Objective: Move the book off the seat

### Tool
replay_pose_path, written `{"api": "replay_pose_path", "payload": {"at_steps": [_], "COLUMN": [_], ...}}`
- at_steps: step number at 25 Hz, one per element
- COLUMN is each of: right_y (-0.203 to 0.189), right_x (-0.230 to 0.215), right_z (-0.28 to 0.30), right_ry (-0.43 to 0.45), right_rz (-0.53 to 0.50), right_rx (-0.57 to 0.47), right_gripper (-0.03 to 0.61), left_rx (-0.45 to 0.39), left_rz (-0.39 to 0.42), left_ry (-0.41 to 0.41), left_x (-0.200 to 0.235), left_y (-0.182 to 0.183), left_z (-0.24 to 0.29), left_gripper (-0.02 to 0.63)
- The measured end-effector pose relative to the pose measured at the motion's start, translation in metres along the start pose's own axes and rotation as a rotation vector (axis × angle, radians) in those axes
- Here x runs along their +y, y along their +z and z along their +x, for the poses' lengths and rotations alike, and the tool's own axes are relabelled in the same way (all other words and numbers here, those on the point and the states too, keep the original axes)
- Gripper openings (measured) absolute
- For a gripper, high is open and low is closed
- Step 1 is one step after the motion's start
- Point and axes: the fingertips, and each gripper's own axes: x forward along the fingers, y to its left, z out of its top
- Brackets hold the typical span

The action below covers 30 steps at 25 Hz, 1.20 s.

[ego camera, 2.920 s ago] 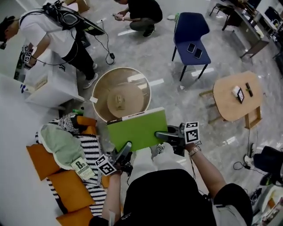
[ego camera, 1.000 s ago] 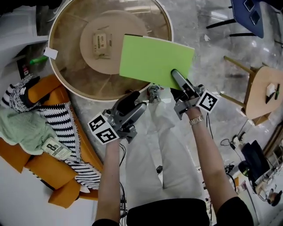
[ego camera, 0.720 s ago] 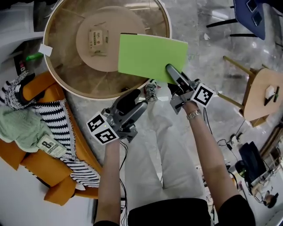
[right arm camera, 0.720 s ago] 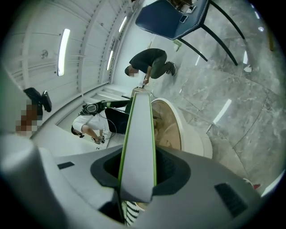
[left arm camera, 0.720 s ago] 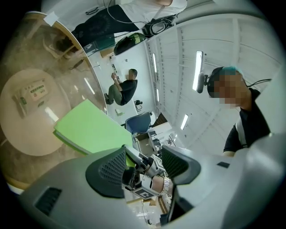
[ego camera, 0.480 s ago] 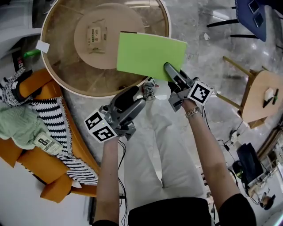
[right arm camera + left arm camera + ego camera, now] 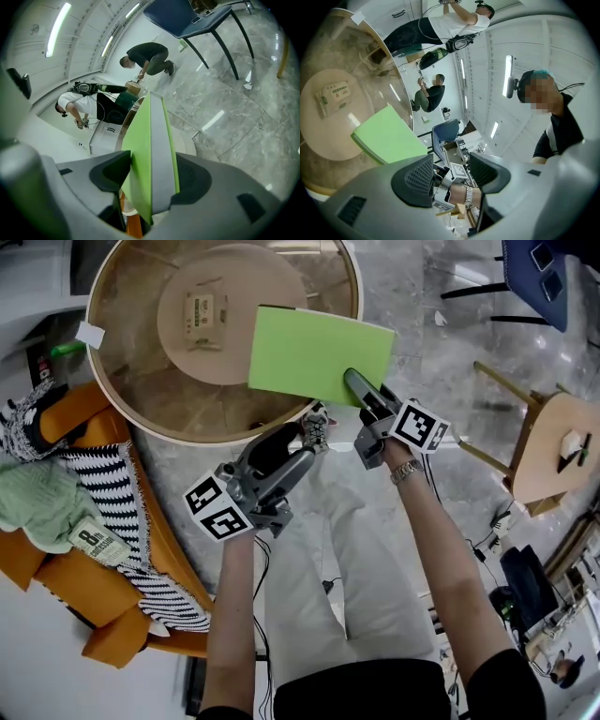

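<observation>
Book (image 7: 319, 354), bright green, lies on the round glass bench (image 7: 214, 439). One end lies over the pale lower disc (image 7: 202, 343) seen through the glass, and the other end juts out past the bench's rim on the right of the head view. It is well apart from the orange seat (image 7: 56, 577), which stands to the left of the bench with a striped cloth (image 7: 155, 521) and a pale green cloth (image 7: 37, 507) on it.

The right gripper (image 7: 354, 382) reaches over the book's near corner. Its jaws have just been opening and now stand apart, with the book between them. The book's covers are slanted across the gap, close beside both pads.

The left gripper (image 7: 302, 444) hovers near the bench's rim, apart from the book. Its jaws are spread with nothing between them.
</observation>
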Motion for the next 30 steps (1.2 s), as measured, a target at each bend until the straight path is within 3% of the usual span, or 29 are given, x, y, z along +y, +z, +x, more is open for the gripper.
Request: {"api": "replay_pose_path", "payload": {"at_steps": [21,30], "right_y": [-0.002,0.007], "right_x": [0.0,0.0], "right_z": [0.042,0.027], "right_ry": [-0.1,-0.187], "right_rz": [-0.026,-0.115], "right_rx": [-0.025,-0.074], "right_gripper": [0.291,0.298], "left_rx": [-0.031,-0.012], "left_rz": [-0.006,0.009], "left_ry": [-0.01,-0.016], "left_x": [0.007,0.002], "left_y": [0.011,0.011], "left_z": [-0.029,-0.053], "left_gripper": [0.245,0.245]}}
